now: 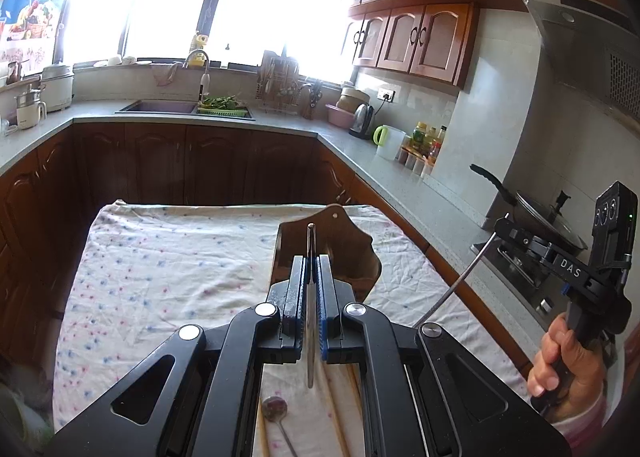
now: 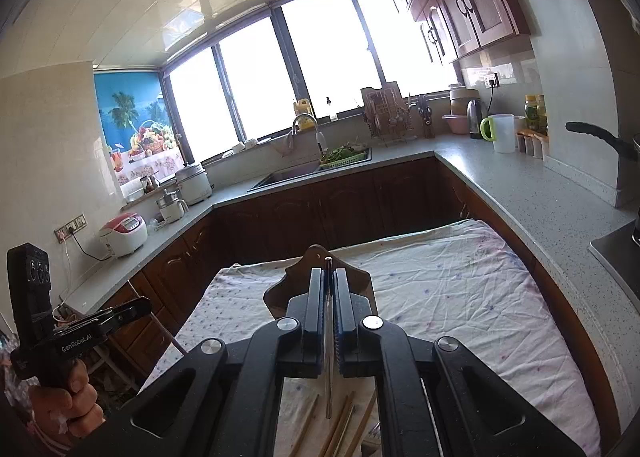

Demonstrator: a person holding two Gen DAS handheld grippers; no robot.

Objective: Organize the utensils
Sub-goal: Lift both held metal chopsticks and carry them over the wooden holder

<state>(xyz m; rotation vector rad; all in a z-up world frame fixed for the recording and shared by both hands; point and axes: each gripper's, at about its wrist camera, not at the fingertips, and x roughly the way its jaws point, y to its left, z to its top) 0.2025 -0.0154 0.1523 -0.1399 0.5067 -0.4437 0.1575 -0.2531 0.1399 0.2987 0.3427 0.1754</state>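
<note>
In the left wrist view my left gripper (image 1: pixel 312 263) is shut on a thin metal utensil (image 1: pixel 311 361) that runs upright between the blue pads and pokes out past the tips. To its right, my right gripper (image 1: pixel 500 224), held by a hand, is shut on a steel chopstick (image 1: pixel 460 277) that slants down to the left. In the right wrist view that right gripper (image 2: pixel 328 273) pinches the steel chopstick (image 2: pixel 328 389). Both grippers hang above a brown wooden holder (image 1: pixel 352 235) on the flowered cloth. A spoon (image 1: pixel 274 405) and wooden chopsticks (image 2: pixel 340 423) lie on the cloth beneath them.
The cloth-covered table (image 1: pixel 168 269) is ringed by a grey countertop (image 2: pixel 532 193) with dark cabinets. A pan on the stove (image 1: pixel 548 217) stands close on the right. Farther back are a sink (image 1: pixel 160 107), a kettle (image 1: pixel 362 121), bottles and rice cookers.
</note>
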